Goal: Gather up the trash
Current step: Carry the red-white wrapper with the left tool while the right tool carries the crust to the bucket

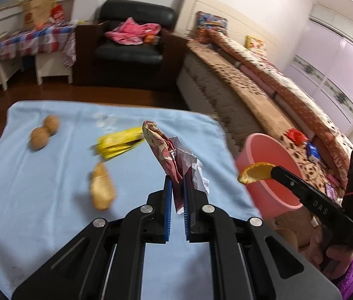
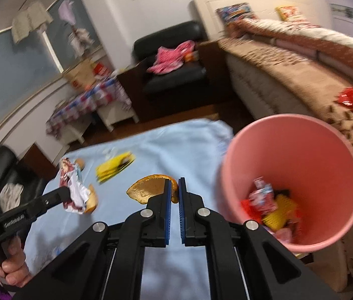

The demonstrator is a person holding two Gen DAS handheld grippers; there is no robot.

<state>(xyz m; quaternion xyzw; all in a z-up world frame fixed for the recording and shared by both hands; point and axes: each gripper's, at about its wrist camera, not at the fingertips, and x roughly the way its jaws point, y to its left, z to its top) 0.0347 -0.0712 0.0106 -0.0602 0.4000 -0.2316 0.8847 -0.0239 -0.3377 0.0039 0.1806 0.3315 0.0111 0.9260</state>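
The left gripper (image 1: 177,183) clamps a crumpled wrapper (image 1: 169,150); the right gripper (image 2: 174,187) clamps orange peel (image 2: 146,188). Only the right view shows wrappers inside the pink bin (image 2: 301,135).

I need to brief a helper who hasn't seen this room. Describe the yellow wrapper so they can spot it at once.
Start at the light blue cloth spread over the table. The yellow wrapper lies flat near the cloth's middle, beyond the pale bread-like piece and right of the two brown walnuts. It is the only bright yellow, dark-printed thing lying there.
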